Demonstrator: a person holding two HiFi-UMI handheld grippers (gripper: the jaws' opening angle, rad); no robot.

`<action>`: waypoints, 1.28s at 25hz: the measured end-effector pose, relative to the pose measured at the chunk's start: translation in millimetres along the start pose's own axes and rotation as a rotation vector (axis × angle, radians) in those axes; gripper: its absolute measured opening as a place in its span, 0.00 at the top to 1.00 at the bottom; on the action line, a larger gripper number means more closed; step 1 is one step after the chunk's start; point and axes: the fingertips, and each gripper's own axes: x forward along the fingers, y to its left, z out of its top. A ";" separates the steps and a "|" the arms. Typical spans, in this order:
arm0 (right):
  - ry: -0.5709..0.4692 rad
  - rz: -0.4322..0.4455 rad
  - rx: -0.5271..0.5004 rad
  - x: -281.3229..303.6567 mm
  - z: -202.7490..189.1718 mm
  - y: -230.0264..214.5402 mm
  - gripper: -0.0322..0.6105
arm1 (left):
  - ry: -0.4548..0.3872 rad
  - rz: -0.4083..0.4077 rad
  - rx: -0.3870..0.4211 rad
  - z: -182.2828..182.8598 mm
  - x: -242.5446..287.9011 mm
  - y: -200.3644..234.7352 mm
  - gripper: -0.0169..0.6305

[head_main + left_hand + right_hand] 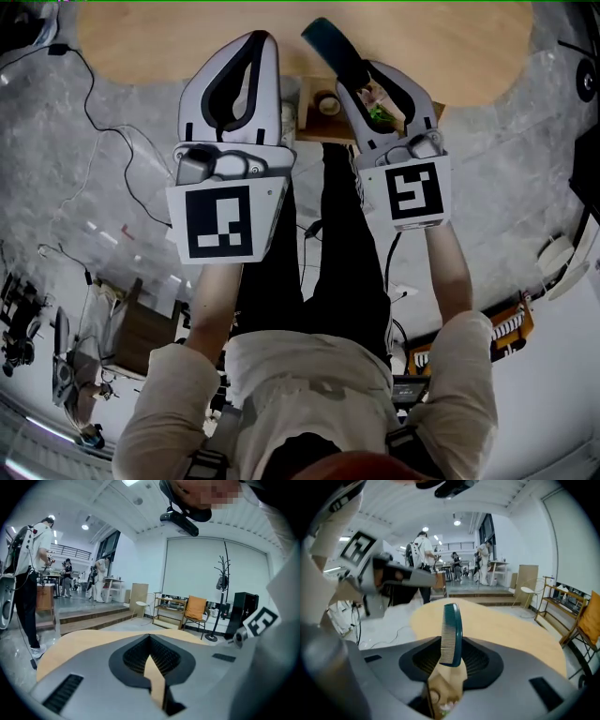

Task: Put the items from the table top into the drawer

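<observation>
Drawer (319,137) open, tape roll (328,103) inside

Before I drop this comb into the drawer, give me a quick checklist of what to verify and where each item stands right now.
1. Comb secure in the right gripper: ok, pinched at its lower end and standing upright.
2. Drawer open: ok, it shows below the table edge.
3. Right gripper over the drawer: ok, the drawer's inside shows through the gap under the comb.
4. Free spot for the comb: cannot tell; a tape roll and something green lie in there.
5. Left gripper out of the way: ok, shut on nothing, off to the side over the table.
</observation>
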 end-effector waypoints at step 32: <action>0.590 -0.296 0.332 -40.8 -325.4 -92.6 0.71 | 0.086 -0.273 0.149 -21.9 62.4 -148.2 0.96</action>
